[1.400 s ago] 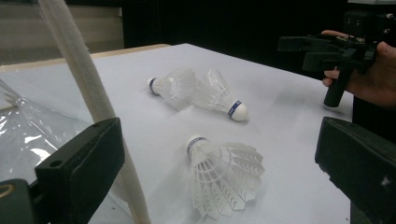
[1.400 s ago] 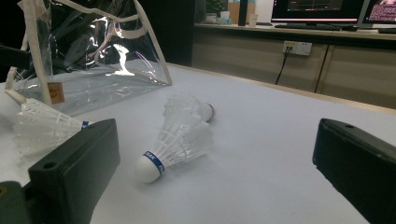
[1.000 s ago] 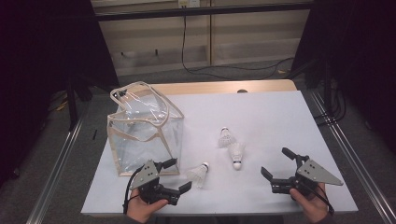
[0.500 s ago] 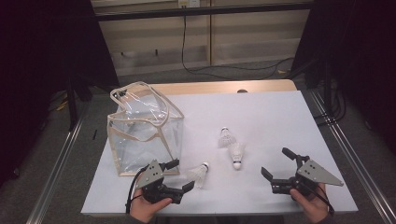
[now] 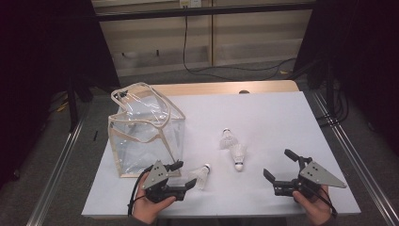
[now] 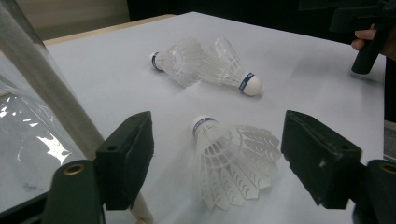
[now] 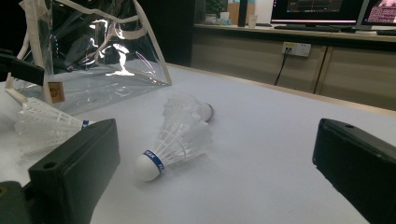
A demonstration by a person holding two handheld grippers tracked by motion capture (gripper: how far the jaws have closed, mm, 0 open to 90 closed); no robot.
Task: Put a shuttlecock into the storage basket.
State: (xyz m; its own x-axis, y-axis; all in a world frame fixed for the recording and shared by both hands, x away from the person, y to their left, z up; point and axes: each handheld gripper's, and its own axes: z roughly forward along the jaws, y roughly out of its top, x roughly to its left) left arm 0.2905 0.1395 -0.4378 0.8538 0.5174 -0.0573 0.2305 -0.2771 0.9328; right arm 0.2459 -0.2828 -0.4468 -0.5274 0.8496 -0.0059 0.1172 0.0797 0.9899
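Near the desk's front edge, the left gripper [image 5: 187, 175] had just been closing its jaws around the shuttlecock [image 6: 231, 161], not yet pinching it; pickup looked imminent. The right gripper [image 5: 278, 165] sat open.

No lettering is showing clearly enough to read. The blue band on the nearest shuttlecock [image 6: 233, 158] is carrying small white print, too tiny to make out, and the tan tag on the clear bag [image 7: 56, 92] is looking blank.
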